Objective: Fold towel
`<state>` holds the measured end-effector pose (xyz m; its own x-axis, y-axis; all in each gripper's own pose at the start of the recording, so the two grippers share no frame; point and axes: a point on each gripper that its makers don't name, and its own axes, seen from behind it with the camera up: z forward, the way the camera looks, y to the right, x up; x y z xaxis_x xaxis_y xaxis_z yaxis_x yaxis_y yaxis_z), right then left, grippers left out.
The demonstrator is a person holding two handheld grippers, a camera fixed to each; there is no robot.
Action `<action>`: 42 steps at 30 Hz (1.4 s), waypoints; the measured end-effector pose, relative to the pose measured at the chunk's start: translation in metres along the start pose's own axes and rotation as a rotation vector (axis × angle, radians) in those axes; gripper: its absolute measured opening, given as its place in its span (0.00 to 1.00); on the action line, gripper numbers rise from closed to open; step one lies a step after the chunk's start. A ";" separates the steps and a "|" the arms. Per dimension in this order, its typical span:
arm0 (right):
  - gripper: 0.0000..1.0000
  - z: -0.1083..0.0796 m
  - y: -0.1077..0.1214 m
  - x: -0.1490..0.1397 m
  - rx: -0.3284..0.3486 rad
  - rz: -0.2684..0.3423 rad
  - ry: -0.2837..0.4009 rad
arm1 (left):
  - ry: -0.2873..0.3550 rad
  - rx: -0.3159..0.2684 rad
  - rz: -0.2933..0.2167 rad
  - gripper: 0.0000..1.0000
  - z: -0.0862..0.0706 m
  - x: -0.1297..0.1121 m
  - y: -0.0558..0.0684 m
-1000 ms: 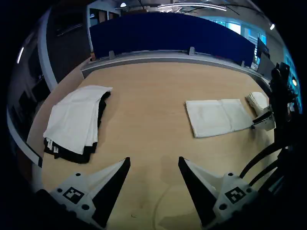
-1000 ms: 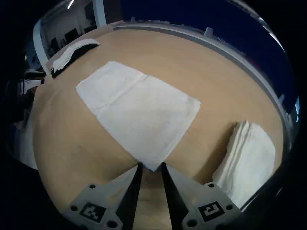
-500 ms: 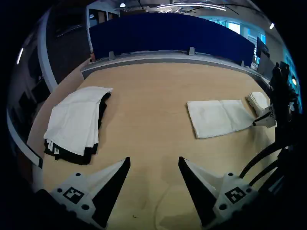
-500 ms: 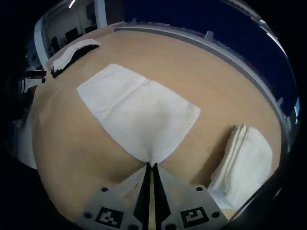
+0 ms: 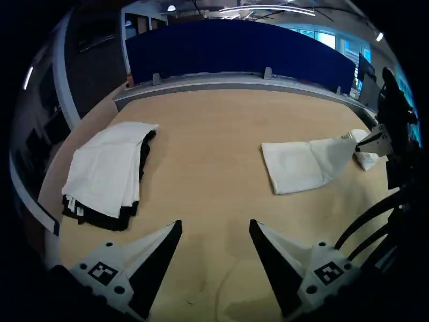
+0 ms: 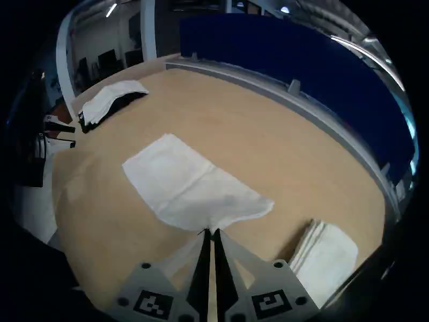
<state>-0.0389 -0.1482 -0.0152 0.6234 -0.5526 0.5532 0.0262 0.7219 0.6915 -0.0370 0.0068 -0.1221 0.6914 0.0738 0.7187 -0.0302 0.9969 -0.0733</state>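
**On the counter, one towel corner pinched and raised**

Near the right end of the counter (image 5: 214,134), the white towel (image 5: 300,163) lies mostly flat. Its far right corner is drawn up off the wood into a peak. From the left gripper view we see this side-on: the right claw (image 5: 358,144) meets that peak, and the cloth slopes down from it to the flat part. Behind the right claw sits a stack of folded white cloths (image 5: 367,160), partly hidden by it.

Closer in, the right gripper view gives us the grip itself. The right claw (image 6: 209,232) has its two fingers pressed together, with the towel (image 6: 187,185) corner caught between the tips. From here we can make out a crease running across the towel's middle. The stack of folded white cloths (image 6: 327,260) lies just beside the claw, apart from the towel.

Low in the left gripper view, the left claw (image 5: 214,221) is spread wide, with nothing between its fingers. It hangs over bare counter, well apart from the towel.

Toward the other end, a pile of white and black cloths (image 5: 104,172) rests near the edge. In the right gripper view that pile (image 6: 110,99) is small and distant. A blue partition (image 5: 236,48) lines the far side of the counter.
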 end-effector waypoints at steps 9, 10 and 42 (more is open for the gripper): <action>0.04 0.006 -0.015 0.034 0.017 -0.067 0.029 | 0.012 -0.003 -0.013 0.93 -0.002 0.000 -0.001; 0.04 0.007 -0.015 0.036 0.018 -0.070 0.029 | 0.014 -0.003 -0.014 0.93 -0.002 0.001 -0.002; 0.04 0.127 -0.167 0.089 0.278 -0.275 -0.015 | 0.043 0.023 -0.103 0.93 -0.011 -0.010 -0.025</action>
<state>-0.0873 -0.3710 -0.0220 0.6111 -0.7171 0.3352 -0.0234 0.4070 0.9131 -0.0349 -0.0188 -0.1351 0.7222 -0.0298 0.6911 0.0264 0.9995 0.0155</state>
